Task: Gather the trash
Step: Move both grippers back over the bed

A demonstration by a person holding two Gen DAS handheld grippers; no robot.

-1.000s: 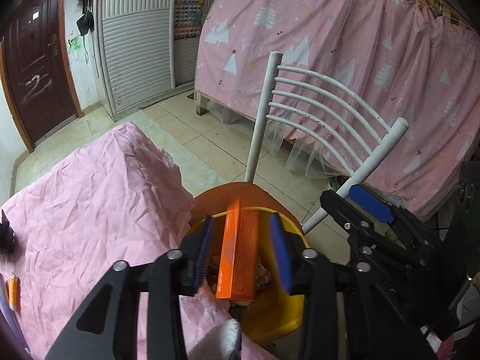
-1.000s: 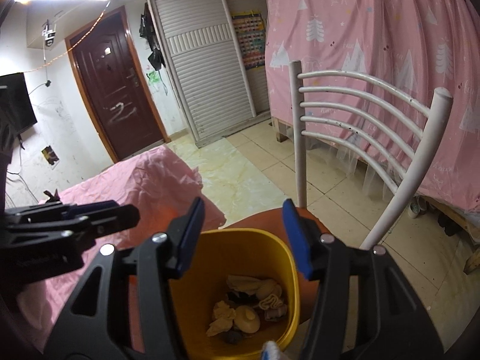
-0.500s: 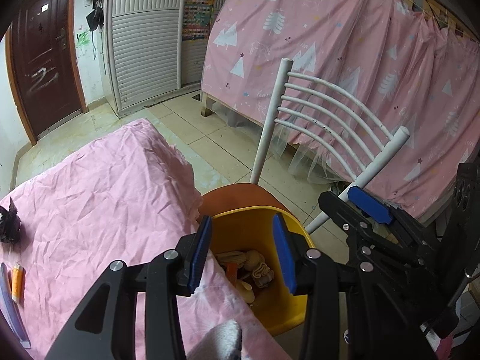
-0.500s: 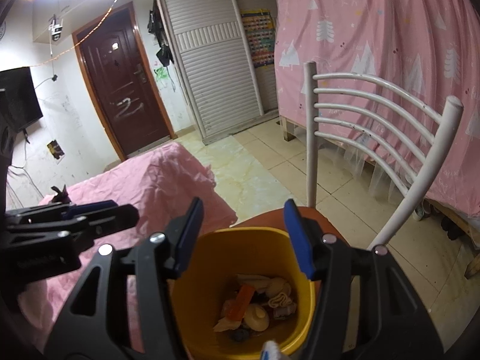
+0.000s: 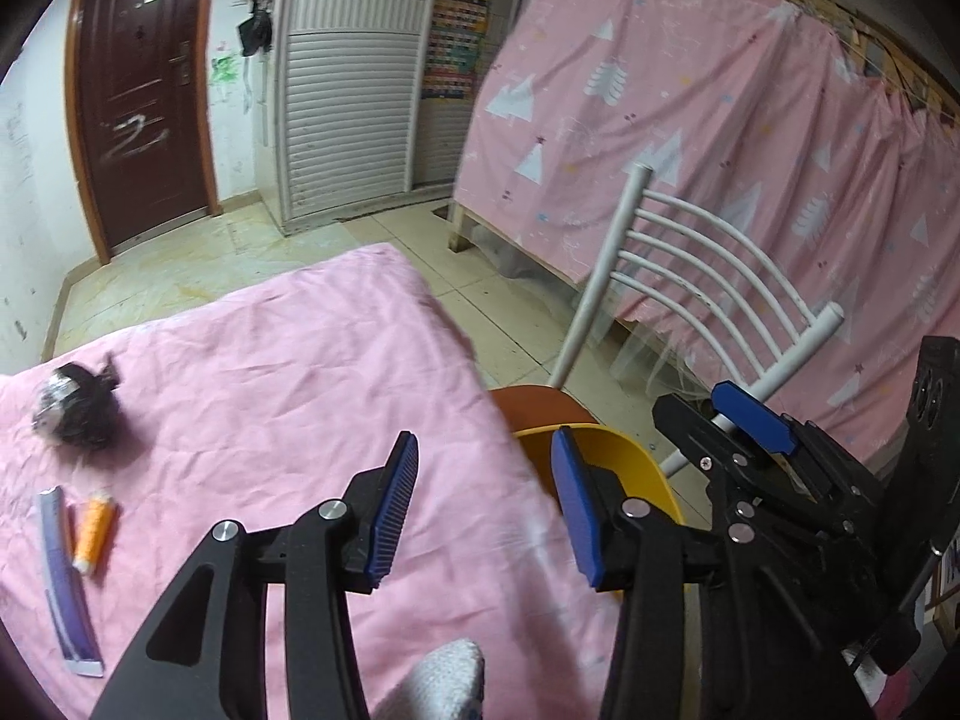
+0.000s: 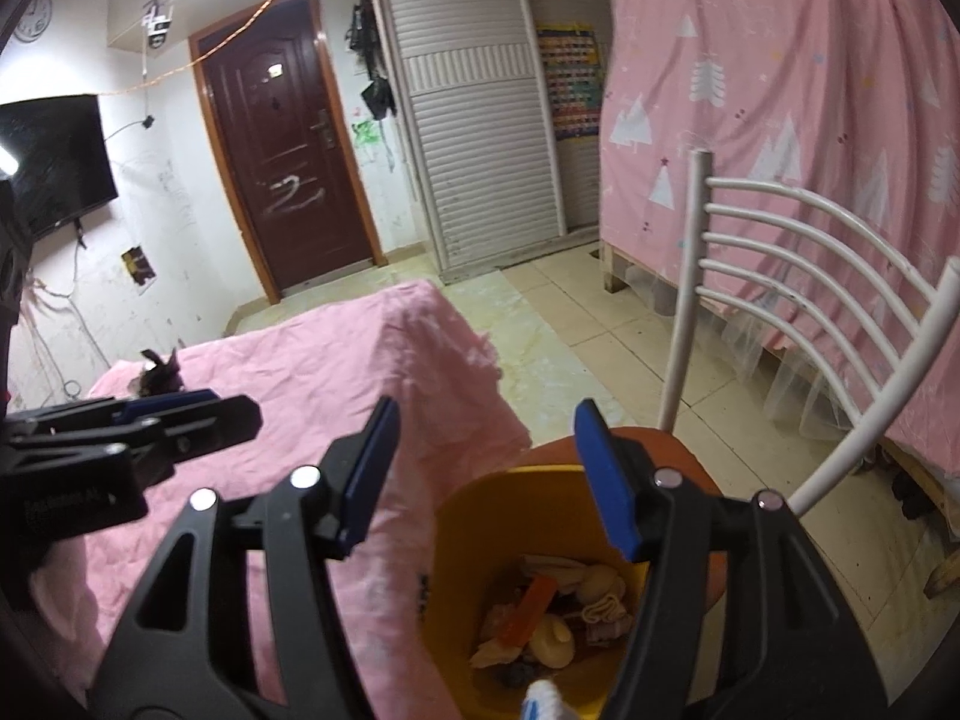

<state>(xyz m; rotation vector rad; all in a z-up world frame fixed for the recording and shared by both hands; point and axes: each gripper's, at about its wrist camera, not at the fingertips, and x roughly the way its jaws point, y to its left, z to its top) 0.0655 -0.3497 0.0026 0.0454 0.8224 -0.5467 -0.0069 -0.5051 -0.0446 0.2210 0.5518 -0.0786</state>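
left of the left gripper [image 5: 485, 507], fingers spread and empty: three scraps.
swing left over the pink counter [image 5: 288, 372]; straddle the orange tube [image 5: 94, 533], then pinch.

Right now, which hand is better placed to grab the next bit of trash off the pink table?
Left. Its gripper hangs open over the pink table, facing the orange tube; the right gripper hangs over the yellow bin.

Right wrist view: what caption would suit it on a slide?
Open right gripper hovers over a yellow plastic bin of scraps beside the pink-covered table.
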